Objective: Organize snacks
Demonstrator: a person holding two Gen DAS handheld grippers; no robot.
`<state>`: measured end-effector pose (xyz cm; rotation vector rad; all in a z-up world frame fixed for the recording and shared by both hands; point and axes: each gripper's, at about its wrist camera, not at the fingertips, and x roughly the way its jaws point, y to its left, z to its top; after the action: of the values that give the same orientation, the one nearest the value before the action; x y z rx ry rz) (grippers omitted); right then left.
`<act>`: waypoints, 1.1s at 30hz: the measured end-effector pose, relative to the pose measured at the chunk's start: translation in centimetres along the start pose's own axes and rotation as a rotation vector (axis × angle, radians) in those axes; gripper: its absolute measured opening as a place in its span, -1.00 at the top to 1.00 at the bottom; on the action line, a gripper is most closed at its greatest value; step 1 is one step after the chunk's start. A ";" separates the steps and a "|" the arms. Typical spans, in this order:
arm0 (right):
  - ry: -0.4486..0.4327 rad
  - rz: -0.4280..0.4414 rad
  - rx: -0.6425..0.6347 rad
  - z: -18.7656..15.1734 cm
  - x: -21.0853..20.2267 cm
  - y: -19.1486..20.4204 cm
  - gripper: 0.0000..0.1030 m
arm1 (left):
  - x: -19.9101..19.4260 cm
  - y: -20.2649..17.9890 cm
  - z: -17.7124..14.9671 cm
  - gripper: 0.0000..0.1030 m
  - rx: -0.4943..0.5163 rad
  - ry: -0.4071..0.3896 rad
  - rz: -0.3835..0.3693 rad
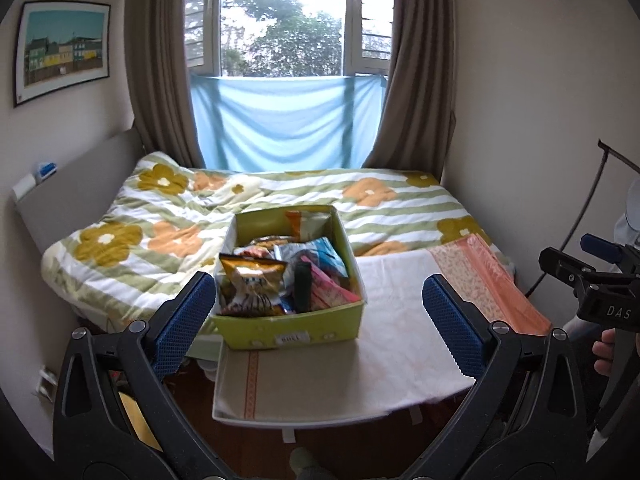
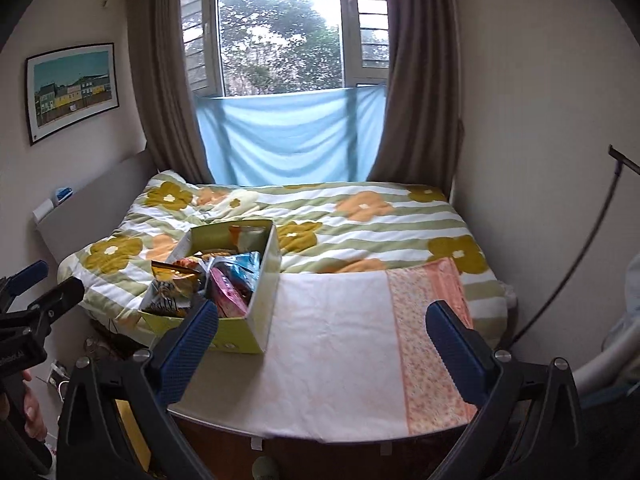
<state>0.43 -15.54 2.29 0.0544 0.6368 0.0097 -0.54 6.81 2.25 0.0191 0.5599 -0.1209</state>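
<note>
green snack box (image 1: 288, 330) label (left view only), both tongs (image 1: 318, 316) (image 2: 322, 334) agape

Daylit window (image 1: 282, 20) between brown curtains (image 1: 158, 60), flowered bed (image 1: 160, 216) below, framed picture (image 1: 62, 50) left.

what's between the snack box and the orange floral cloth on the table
Only bare white tablecloth lies between the green snack box and the orange floral cloth, clearest in the right wrist view.

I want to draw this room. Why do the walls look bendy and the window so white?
Both wrist views use fisheye lenses, so straight edges bow outward; in the left wrist view the bright glass window is overexposed, and the green cardboard snack box looks slightly soft.
</note>
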 end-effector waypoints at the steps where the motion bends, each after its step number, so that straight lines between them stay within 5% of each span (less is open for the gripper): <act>1: -0.003 -0.010 -0.001 -0.4 -0.3 -0.2 -0.99 | -0.3 -0.3 -0.3 -0.99 0.000 0.001 0.000; 33: -0.033 -0.059 0.002 -1.2 -1.4 -1.1 -0.99 | -1.1 -1.5 -0.3 -0.99 -0.005 -0.006 -0.013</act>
<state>-1.47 -16.61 2.07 0.0377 0.6057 -0.0491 -1.82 5.44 2.65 0.0103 0.5540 -0.1325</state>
